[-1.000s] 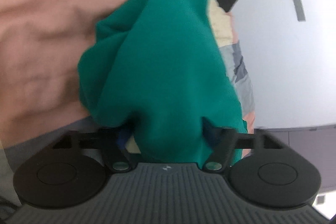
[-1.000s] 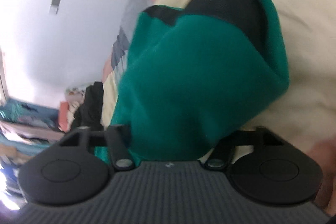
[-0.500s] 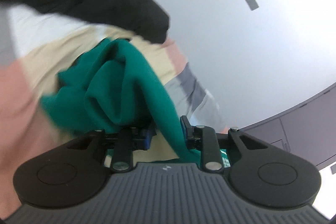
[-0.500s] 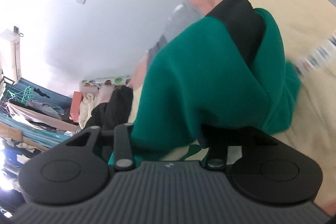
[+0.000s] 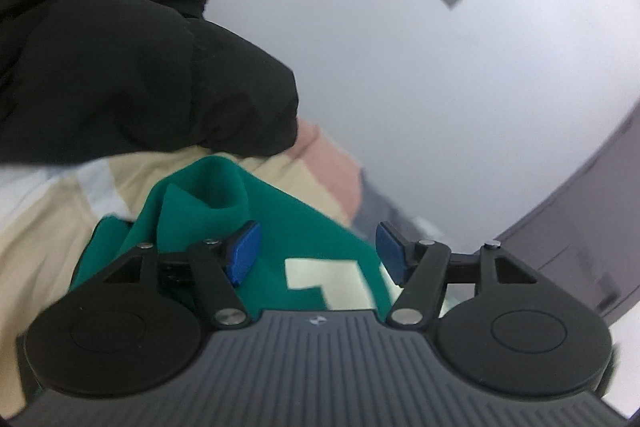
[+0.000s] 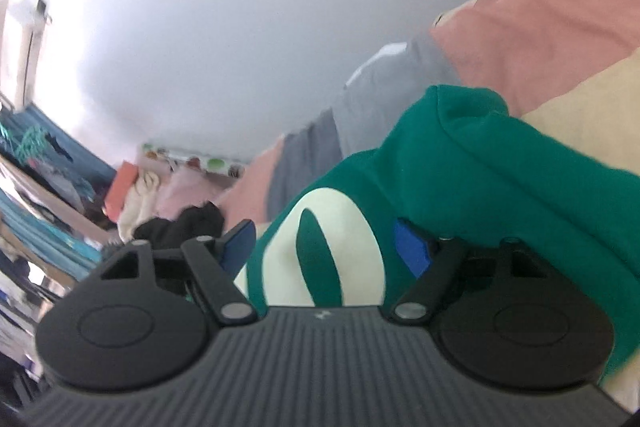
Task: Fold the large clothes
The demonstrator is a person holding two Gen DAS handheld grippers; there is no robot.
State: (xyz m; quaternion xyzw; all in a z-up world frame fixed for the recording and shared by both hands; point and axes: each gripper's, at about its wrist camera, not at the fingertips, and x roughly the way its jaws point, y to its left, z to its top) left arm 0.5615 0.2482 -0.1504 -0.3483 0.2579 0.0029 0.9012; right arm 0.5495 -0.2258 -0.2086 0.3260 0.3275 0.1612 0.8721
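A green garment with cream lettering [image 5: 308,247] lies bunched on the patchwork bedspread [image 5: 48,227] just under my left gripper [image 5: 316,251]. The left gripper's blue pads [image 5: 242,249] stand wide apart with the cloth lying between and below them, not pinched. In the right wrist view the same green garment [image 6: 460,167] lies under my right gripper [image 6: 324,247]. Its blue pads [image 6: 410,249] are also spread wide, over a cream letter on the cloth.
A black padded jacket [image 5: 120,67] fills the upper left of the left wrist view. A grey cabinet [image 5: 580,227] stands at the right. The bedspread's pink and grey patches [image 6: 540,15] run along a white wall. Piled clothes and shelves [image 6: 60,187] sit at the far left.
Both grippers were shut on the green garment and held it up. Now both have opened and the garment has dropped onto the bed. Both cameras have tilted up toward the wall.
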